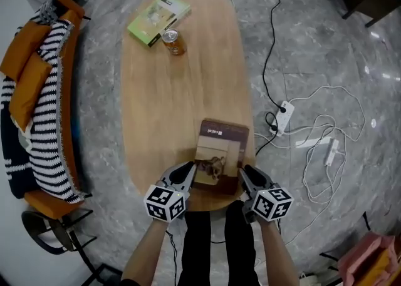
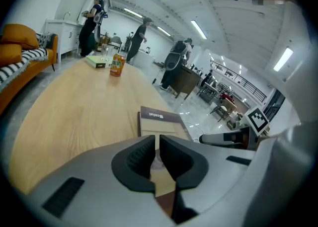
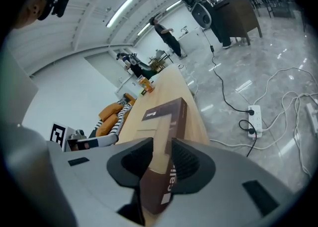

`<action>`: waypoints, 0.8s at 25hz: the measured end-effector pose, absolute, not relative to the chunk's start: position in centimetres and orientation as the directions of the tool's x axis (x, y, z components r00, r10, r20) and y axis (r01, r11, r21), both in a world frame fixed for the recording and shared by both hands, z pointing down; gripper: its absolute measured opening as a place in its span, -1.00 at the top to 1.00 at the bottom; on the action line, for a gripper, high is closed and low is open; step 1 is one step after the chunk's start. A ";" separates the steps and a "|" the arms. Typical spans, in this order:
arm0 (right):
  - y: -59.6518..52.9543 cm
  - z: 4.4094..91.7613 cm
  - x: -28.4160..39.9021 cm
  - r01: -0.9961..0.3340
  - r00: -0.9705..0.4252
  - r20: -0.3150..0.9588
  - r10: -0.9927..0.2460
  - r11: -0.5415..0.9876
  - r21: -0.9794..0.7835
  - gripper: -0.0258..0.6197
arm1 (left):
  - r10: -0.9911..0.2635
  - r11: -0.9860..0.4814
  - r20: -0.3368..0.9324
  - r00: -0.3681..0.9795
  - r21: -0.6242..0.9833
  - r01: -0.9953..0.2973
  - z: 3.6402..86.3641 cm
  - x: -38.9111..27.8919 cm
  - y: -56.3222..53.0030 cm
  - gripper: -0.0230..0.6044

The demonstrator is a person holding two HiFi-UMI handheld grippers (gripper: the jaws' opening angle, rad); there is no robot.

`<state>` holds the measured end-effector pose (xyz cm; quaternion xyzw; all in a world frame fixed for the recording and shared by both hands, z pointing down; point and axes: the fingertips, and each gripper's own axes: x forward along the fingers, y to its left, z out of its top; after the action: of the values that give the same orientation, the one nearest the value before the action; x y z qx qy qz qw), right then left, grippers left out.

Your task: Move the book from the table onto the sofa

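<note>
A brown and tan book (image 1: 221, 150) lies at the near end of the oval wooden table (image 1: 163, 103). My left gripper (image 1: 190, 169) is at the book's near left corner, its jaws closed to a thin slit over the book's edge (image 2: 161, 121). On the near right corner my right gripper (image 1: 244, 172) is shut, with the brown spine (image 3: 166, 116) held between the pads and that side tilted up. The orange sofa (image 1: 47, 109) with a striped blanket stands to the table's left.
A green box (image 1: 158, 19) and a drink can (image 1: 173, 42) stand at the table's far end. A power strip (image 1: 283, 116) and white cables lie on the floor to the right. A black stool (image 1: 44, 228) is near left. People stand far off (image 2: 136, 39).
</note>
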<state>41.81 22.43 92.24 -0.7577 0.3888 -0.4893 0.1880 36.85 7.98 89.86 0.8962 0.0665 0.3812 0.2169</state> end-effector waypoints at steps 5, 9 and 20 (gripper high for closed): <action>22.3 94.3 41.8 -0.385 0.203 0.603 -0.772 -0.629 -0.676 0.56 | 0.317 -0.875 0.694 0.647 0.477 -0.082 93.5 36.5 8.0 0.64; 22.2 95.4 42.0 -0.360 0.205 0.601 -0.773 -0.630 -0.688 0.56 | 0.340 -0.851 0.706 0.621 0.513 -0.117 95.5 36.1 8.1 0.61; 22.1 96.4 42.0 -0.279 0.207 0.581 -0.787 -0.617 -0.736 0.57 | 0.404 -0.811 0.679 0.613 0.576 -0.104 96.1 36.3 8.6 0.68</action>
<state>41.98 22.11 96.44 -0.7369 0.3615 -0.5154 0.2464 36.30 8.61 96.12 0.8484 0.0886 0.4307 0.2948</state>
